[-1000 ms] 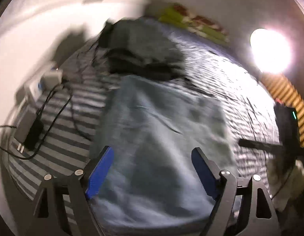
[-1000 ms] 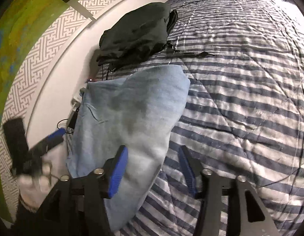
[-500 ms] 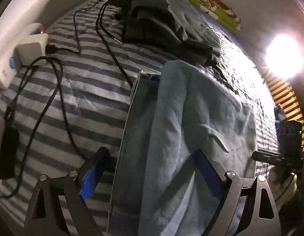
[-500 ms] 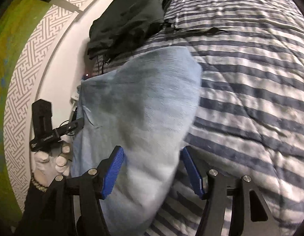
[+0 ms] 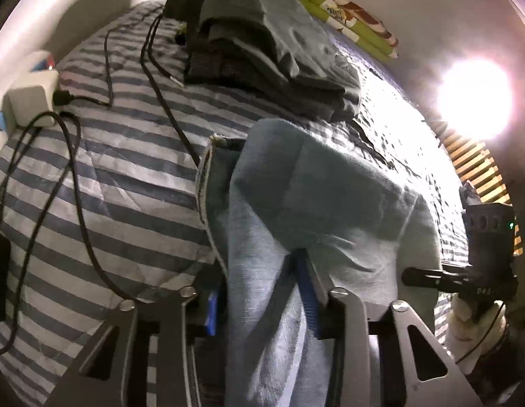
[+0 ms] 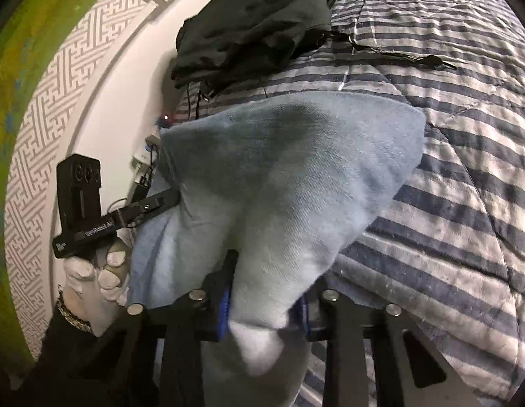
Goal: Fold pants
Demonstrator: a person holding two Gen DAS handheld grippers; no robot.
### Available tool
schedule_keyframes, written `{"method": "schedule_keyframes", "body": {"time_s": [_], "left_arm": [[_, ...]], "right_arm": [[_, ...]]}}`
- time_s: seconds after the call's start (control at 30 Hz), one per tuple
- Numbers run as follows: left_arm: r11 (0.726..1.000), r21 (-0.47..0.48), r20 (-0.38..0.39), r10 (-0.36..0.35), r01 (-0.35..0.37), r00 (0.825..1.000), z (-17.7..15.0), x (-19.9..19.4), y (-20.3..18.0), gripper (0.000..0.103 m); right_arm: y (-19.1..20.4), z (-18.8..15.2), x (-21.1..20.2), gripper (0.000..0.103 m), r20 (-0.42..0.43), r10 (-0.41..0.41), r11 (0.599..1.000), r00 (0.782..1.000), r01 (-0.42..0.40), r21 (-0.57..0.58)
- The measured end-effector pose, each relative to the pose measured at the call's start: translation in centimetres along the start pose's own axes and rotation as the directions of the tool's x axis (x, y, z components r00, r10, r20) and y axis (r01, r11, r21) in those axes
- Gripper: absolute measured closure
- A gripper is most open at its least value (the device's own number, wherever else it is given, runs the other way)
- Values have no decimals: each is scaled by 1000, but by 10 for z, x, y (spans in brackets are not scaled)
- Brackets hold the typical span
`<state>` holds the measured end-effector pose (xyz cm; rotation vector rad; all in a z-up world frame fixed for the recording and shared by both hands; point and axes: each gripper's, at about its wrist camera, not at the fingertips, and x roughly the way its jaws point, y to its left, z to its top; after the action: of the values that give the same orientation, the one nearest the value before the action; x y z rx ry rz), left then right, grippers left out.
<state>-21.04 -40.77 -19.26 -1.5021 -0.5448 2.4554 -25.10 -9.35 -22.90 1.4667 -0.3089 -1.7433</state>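
Light blue jeans (image 5: pixel 316 183) lie on the striped bed, their near end lifted off the cover. My left gripper (image 5: pixel 262 291) is shut on the near left part of the denim, and cloth bunches between its blue pads. In the right wrist view the same jeans (image 6: pixel 296 169) rise in a fold toward the camera. There my right gripper (image 6: pixel 262 302) is shut on the near right edge of the denim, which drapes over its fingers and hides most of them. The far end of the jeans still rests flat on the bed.
A pile of dark folded clothes (image 5: pixel 262 44) sits beyond the jeans. Black cables (image 5: pixel 69 156) and a white power adapter (image 5: pixel 31 101) lie on the striped quilt (image 6: pixel 466 169) by the white wall. A gloved hand (image 6: pixel 92 281) holds the other gripper. A bright lamp (image 5: pixel 472 98) glares at the right.
Both grippers have gone from open to shut on the near end of the jeans. The denim now bunches up and lifts toward the cameras.
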Motion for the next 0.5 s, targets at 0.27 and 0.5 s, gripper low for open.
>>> {"method": "schedule_keyframes", "body": {"time_s": [0.27, 0.5], "left_arm": [[1000, -3, 32, 11, -11, 999, -5, 6, -2, 50], [998, -39, 153, 54, -49, 987, -17, -27, -17, 84]], "right_arm": [[-8, 5, 10, 76, -20, 3, 999, 1000, -2, 47], [32, -1, -13, 86, 63, -116, 987, 991, 122, -103]]}}
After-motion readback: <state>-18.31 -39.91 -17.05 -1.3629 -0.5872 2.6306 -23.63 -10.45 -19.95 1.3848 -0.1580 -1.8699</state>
